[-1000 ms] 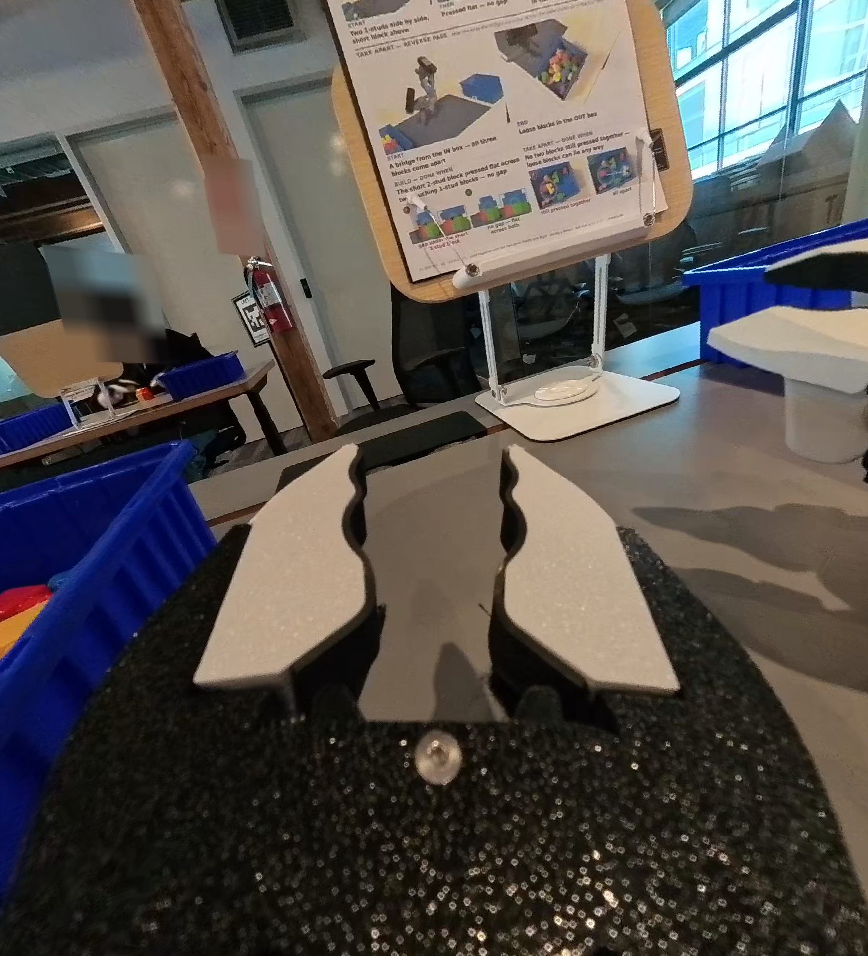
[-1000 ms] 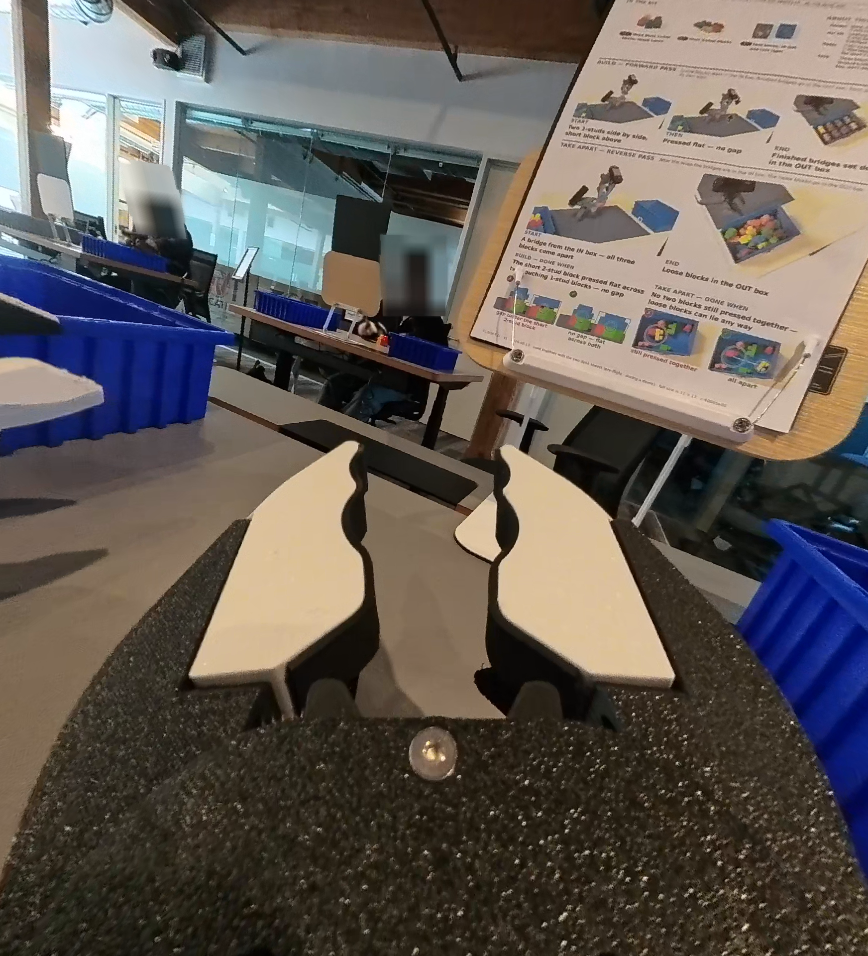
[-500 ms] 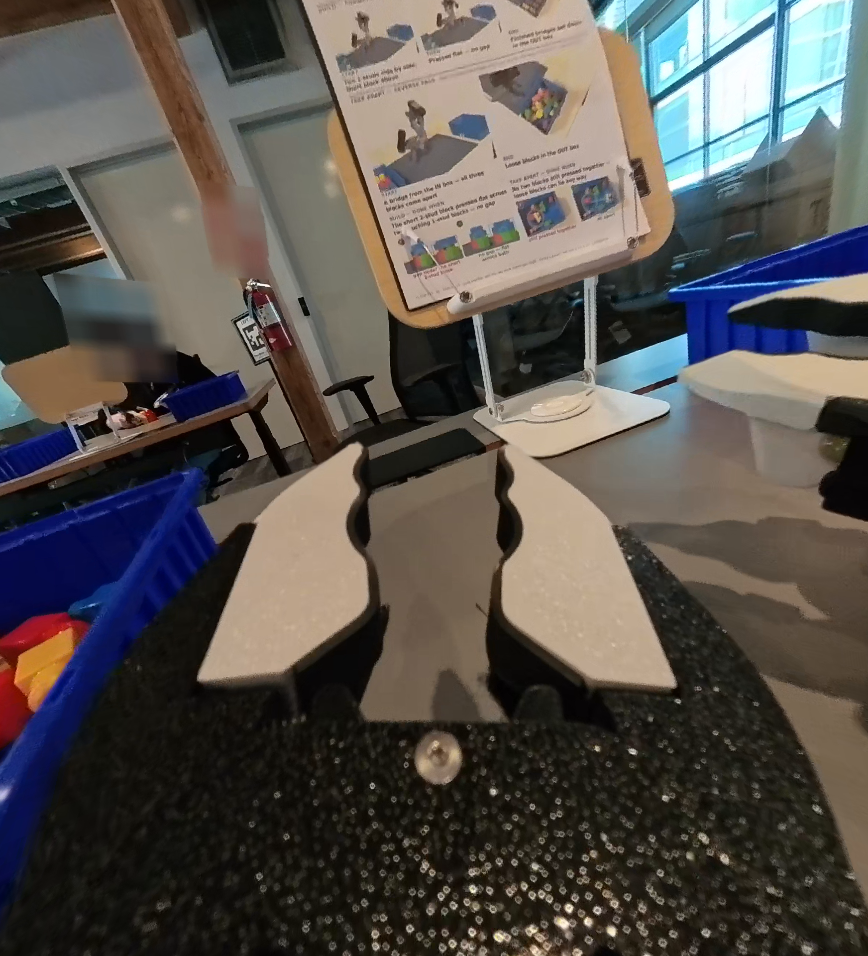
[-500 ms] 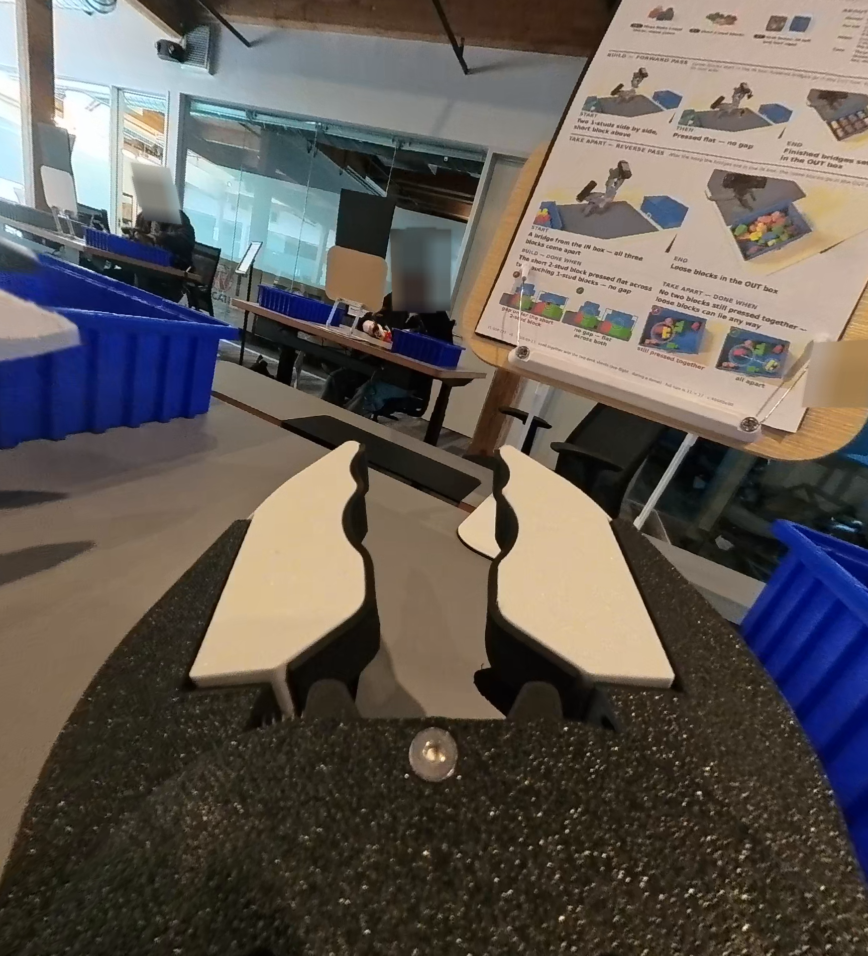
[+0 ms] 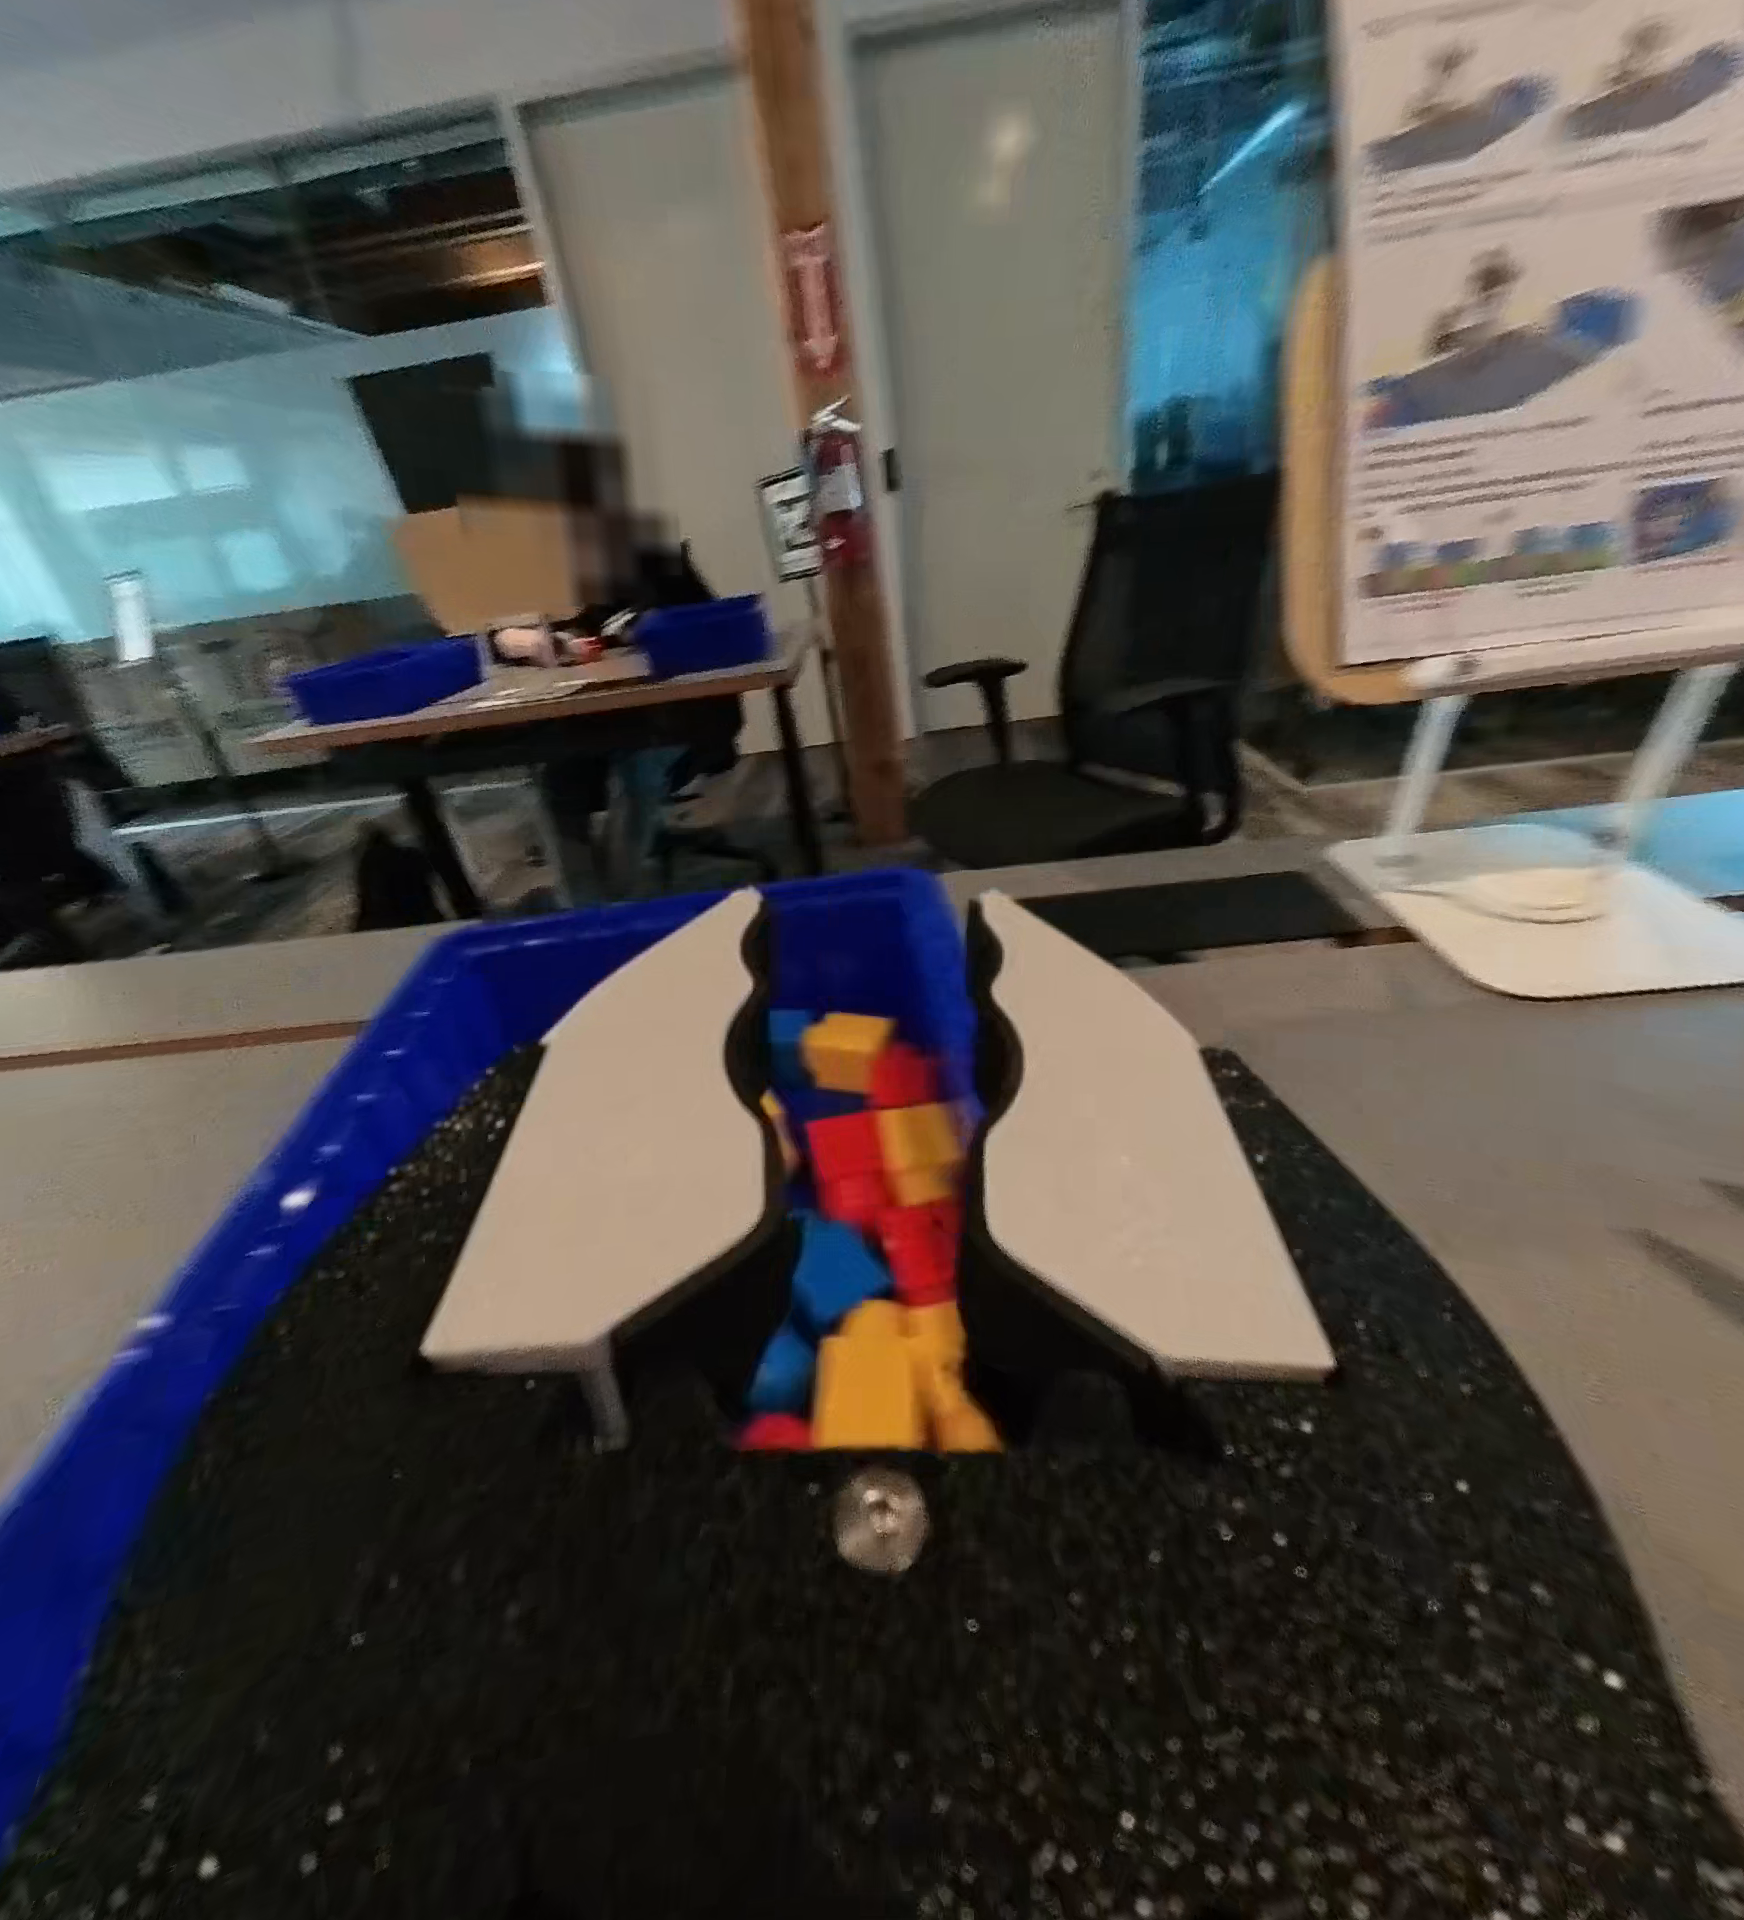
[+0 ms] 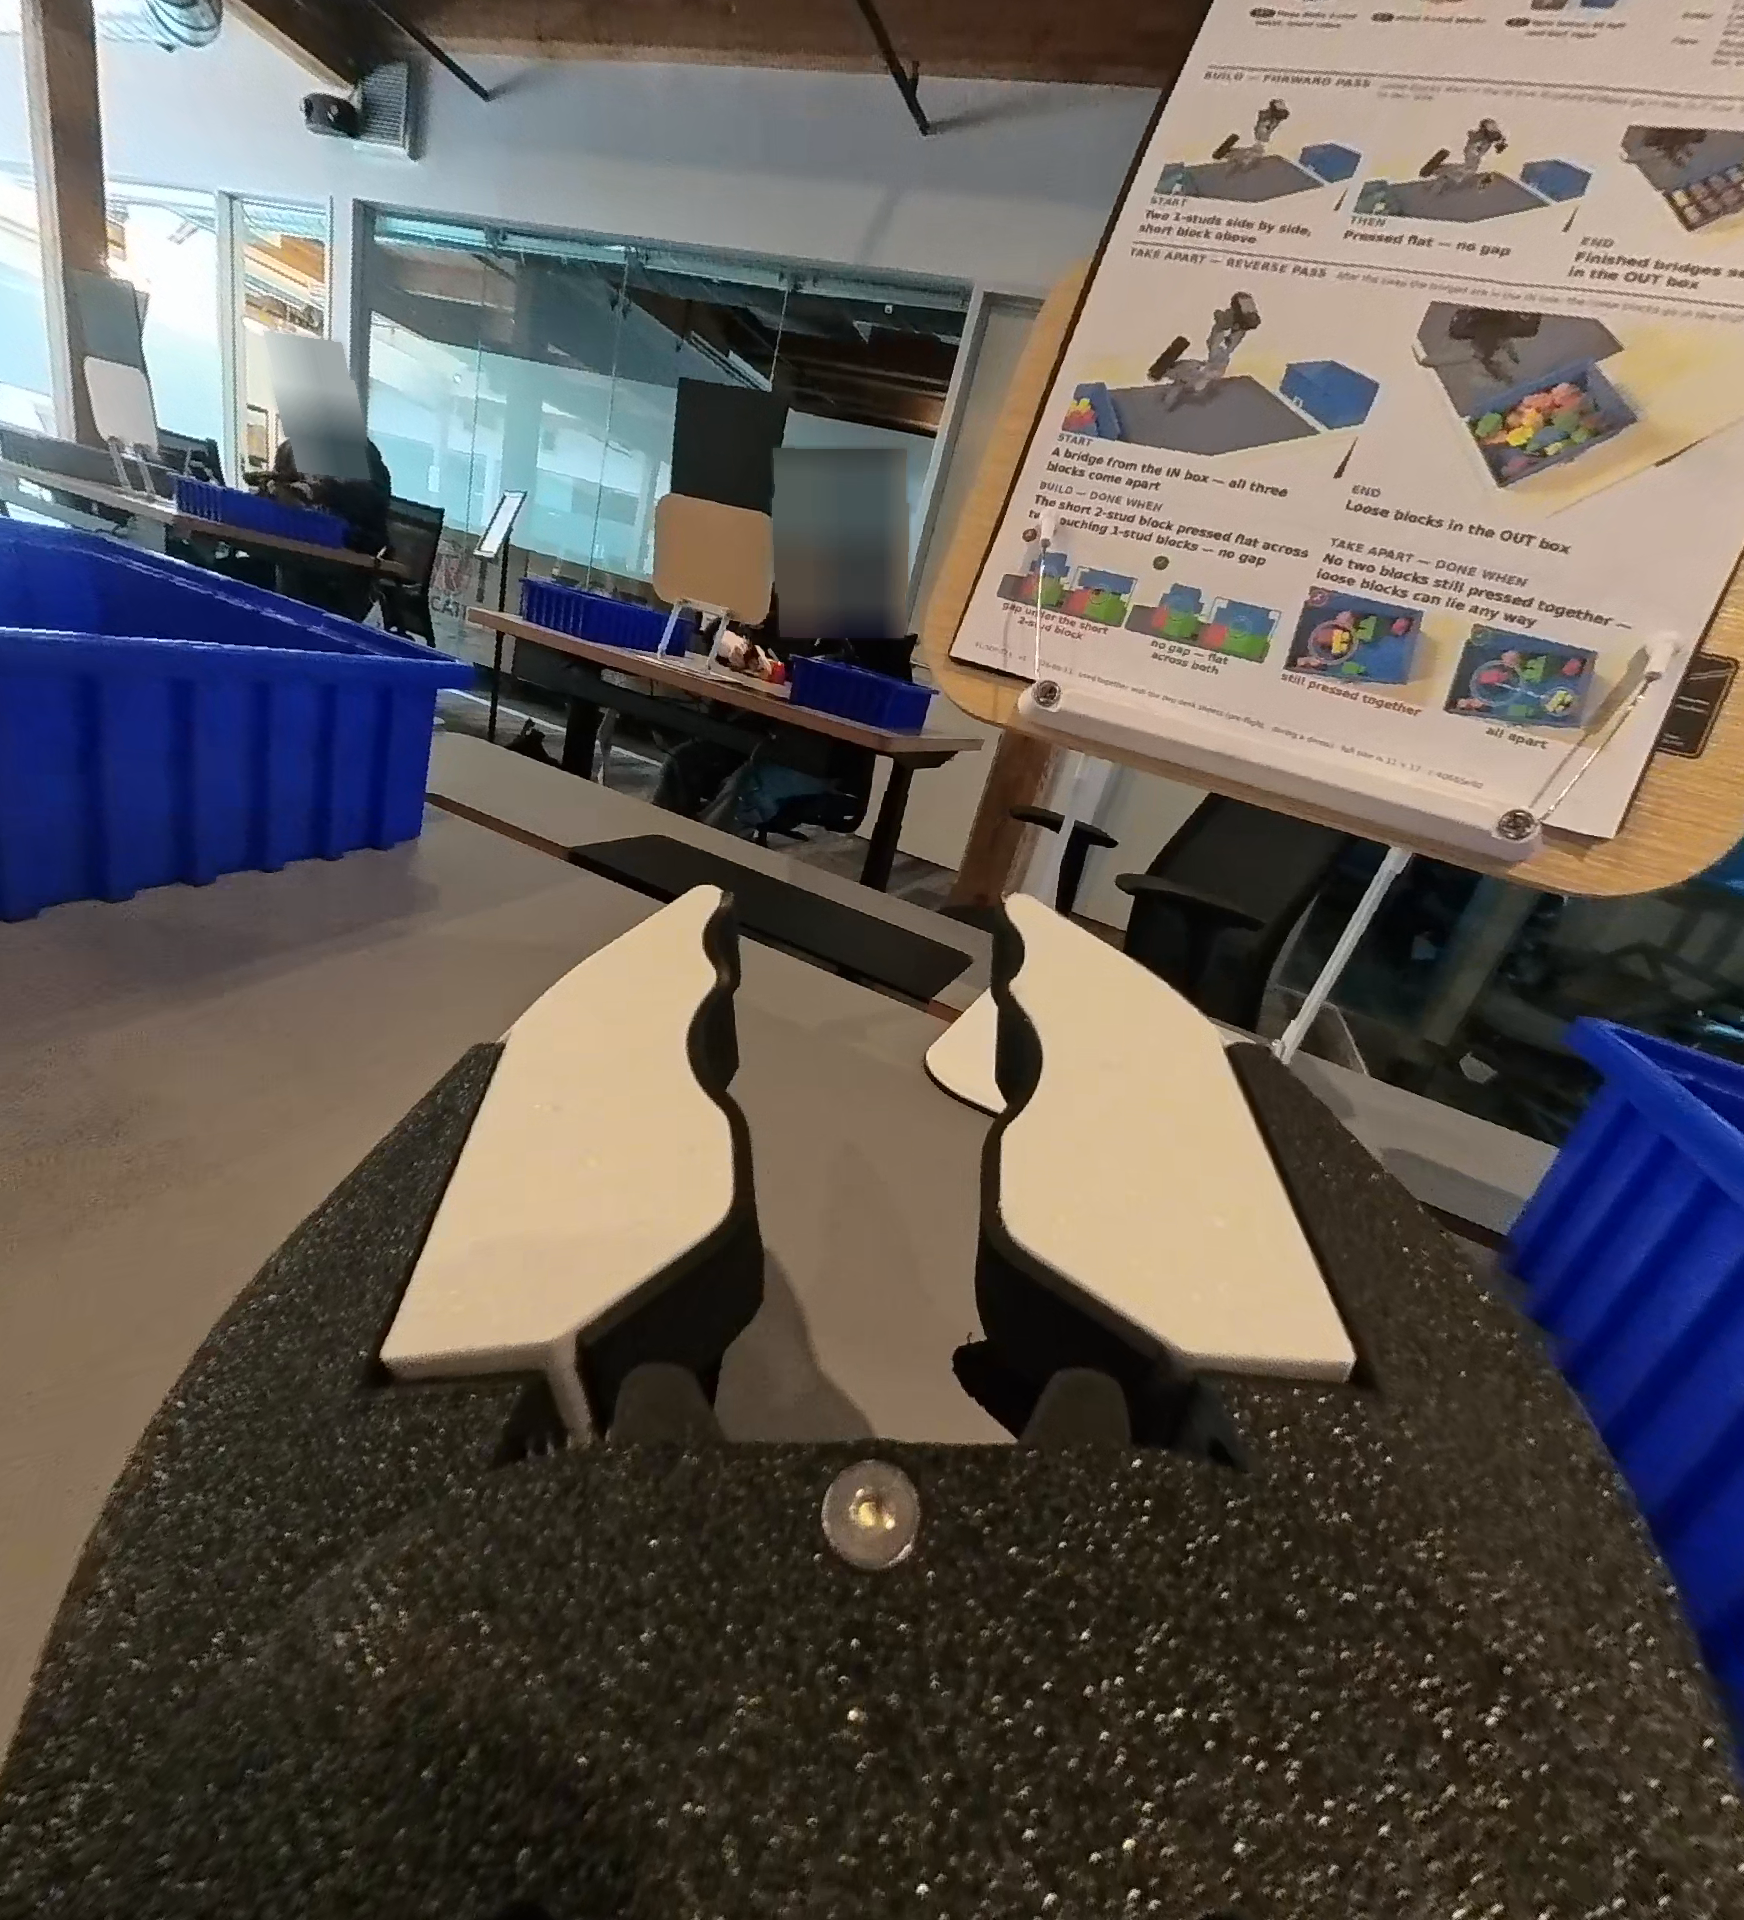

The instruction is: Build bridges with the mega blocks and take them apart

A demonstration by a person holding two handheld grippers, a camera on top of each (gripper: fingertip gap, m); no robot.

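In the left wrist view my left gripper (image 5: 868, 935) is open and empty, held over a blue bin (image 5: 255, 1195). Between the fingers I see a heap of red, yellow and blue mega blocks (image 5: 868, 1195) lying in that bin. The view is blurred by motion. In the right wrist view my right gripper (image 6: 863, 914) is open and empty, above the bare grey table (image 6: 120, 1143). The same blue bin (image 6: 151, 748) stands at the left in that view. A second blue bin (image 6: 1699, 1226) stands close at the right; its inside is hidden.
An instruction board on a white stand (image 6: 1367, 436) stands at the table's far edge; it also shows in the left wrist view (image 5: 1574, 343). A black strip (image 6: 785, 914) lies along the far edge. Beyond are office chairs, other tables with blue bins and seated people.
My left gripper has swung left and now sits over the blue bin, with the blocks showing between its fingers. It has left the right wrist view. The right gripper has barely moved.
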